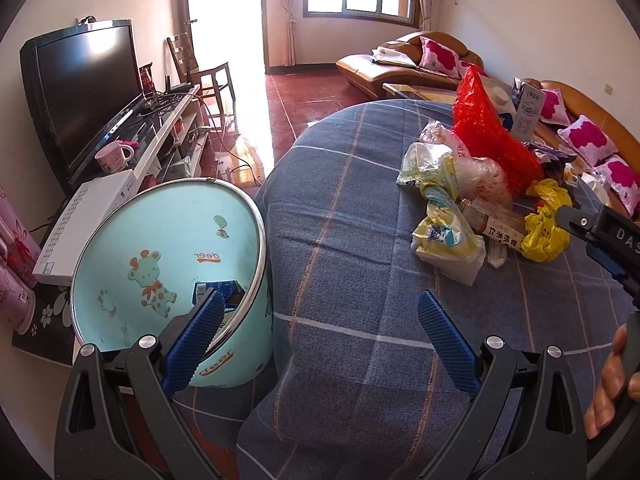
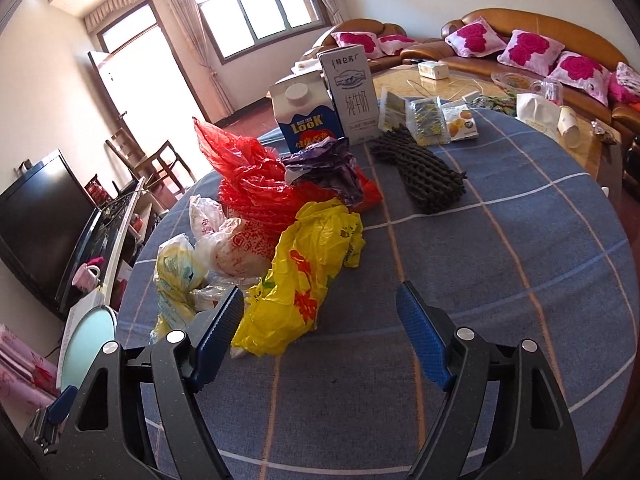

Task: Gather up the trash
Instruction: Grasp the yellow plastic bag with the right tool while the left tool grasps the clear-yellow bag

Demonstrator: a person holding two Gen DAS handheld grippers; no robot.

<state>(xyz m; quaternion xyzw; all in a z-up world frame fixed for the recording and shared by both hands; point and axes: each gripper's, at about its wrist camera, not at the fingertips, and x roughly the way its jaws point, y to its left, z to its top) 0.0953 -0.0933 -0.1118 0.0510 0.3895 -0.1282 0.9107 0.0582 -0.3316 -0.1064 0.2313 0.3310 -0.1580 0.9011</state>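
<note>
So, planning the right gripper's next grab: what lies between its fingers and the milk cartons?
In the right wrist view, the right gripper faces the yellow bag, then the red bag and purple wrapper, before the cartons.

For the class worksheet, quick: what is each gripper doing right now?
Left gripper: open, holding nothing, beside the bin.
Right gripper: open, holding nothing, yellow bag just ahead.
</note>
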